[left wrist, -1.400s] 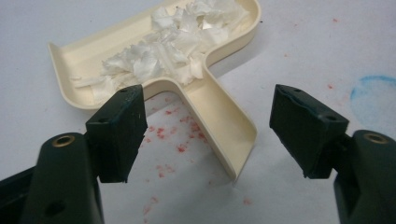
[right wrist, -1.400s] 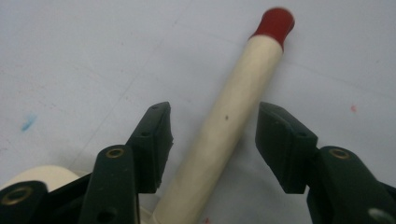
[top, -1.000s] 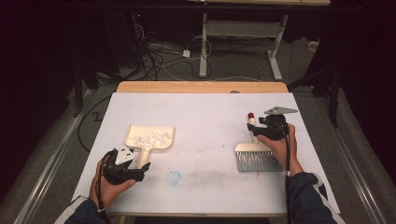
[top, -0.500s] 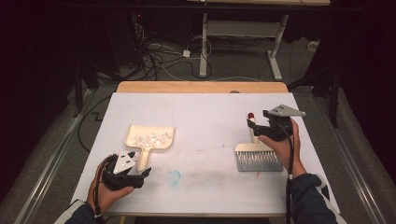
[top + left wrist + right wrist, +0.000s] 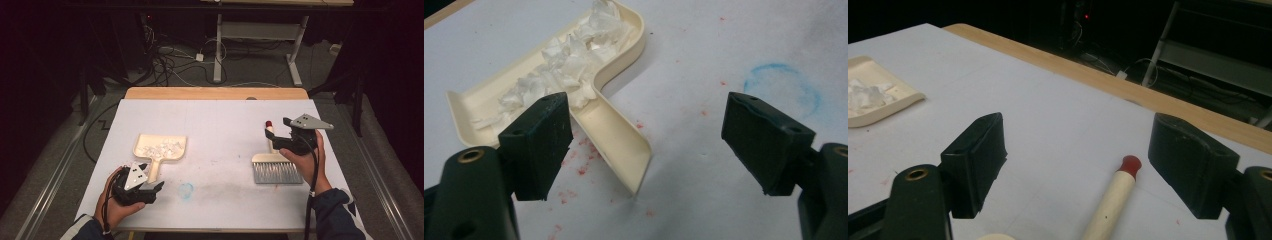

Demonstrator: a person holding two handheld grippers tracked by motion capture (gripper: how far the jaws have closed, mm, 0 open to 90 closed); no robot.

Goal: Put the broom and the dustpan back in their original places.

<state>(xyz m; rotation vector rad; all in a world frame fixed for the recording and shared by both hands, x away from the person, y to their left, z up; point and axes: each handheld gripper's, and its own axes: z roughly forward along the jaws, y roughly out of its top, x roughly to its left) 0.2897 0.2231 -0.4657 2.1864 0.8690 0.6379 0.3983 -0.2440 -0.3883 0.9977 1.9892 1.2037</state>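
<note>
Left gripper (image 5: 159, 187) at the 7 o'clock corner of the white table (image 5: 220, 120), jaws wide and bare, the handle end of the dustpan lying on the table between them, untouched; in the left gripper view its handle end (image 5: 624, 150) lies just past the near pad

Dustpan (image 5: 159, 150), cream plastic, lies flat at about 9 o'clock from table centre, pan mouth pointing to 12, handle to 6. Looks stiff, light, smooth enough to slip. A heap of white scraps (image 5: 161, 147) sits in the pan: loose, featherweight stuff, likely to spill if the pan tips. Best hold, I judge, is across the trough-shaped handle, kept level

Faint blue ring stain (image 5: 186, 190) at 6 o'clock, red specks on the table near the handle

Brush (image 5: 276, 167) at 3 o'clock, bristles toward 6, pale wooden handle with red tip (image 5: 269, 123) toward 12. Rigid handle, soft springy bristles, light. Grip belongs mid-handle, where the round wood gives the pads purchase; the bristle end would only flex

Right gripper (image 5: 272, 141) hovers over the brush handle, jaws at full spread, having just been opening, nothing pinched; in the right gripper view the handle (image 5: 1110, 200) lies free between them
</note>
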